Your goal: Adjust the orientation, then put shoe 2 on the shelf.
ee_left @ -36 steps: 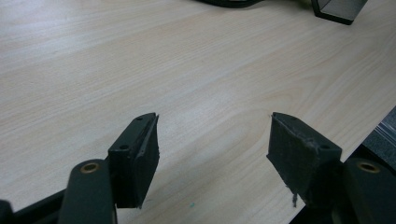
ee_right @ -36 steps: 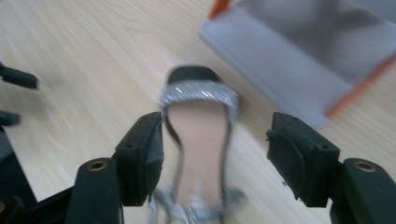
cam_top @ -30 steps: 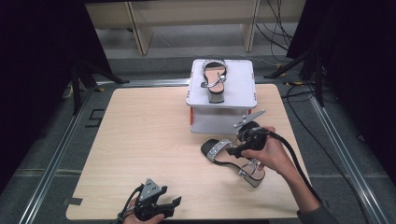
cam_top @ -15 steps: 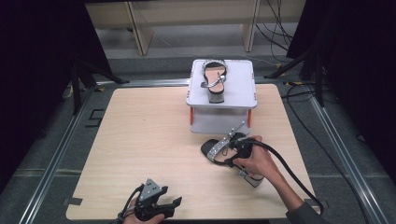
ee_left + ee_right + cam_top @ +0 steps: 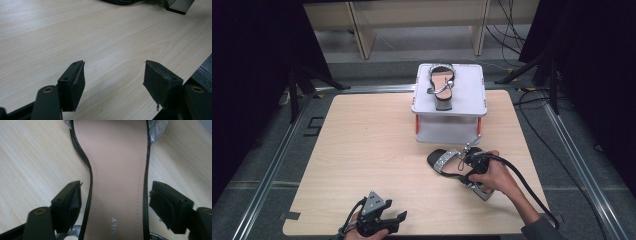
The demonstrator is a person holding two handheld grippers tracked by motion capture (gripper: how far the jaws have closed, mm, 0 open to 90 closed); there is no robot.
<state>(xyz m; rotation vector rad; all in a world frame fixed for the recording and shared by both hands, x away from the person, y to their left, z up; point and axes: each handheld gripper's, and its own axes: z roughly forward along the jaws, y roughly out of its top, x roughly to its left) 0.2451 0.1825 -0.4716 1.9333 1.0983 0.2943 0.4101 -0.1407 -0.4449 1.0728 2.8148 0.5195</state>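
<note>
I am straddling the sandal (image 5: 117,170) with my right gripper (image 5: 115,205), jaws wide on either side of the insole and not yet pressing, its long axis running straight toward twelve o'clock between them. The sandal is lying on the table (image 5: 362,150) just in front of the white stand (image 5: 472,95) bearing its mate (image 5: 439,85). My left gripper (image 5: 379,220) is sitting well apart at seven o'clock, jaws half open and holding nothing.

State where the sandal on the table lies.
In the high view the sandal lies on the table's right side, just in front of the white box, with the right tongs over it.
</note>
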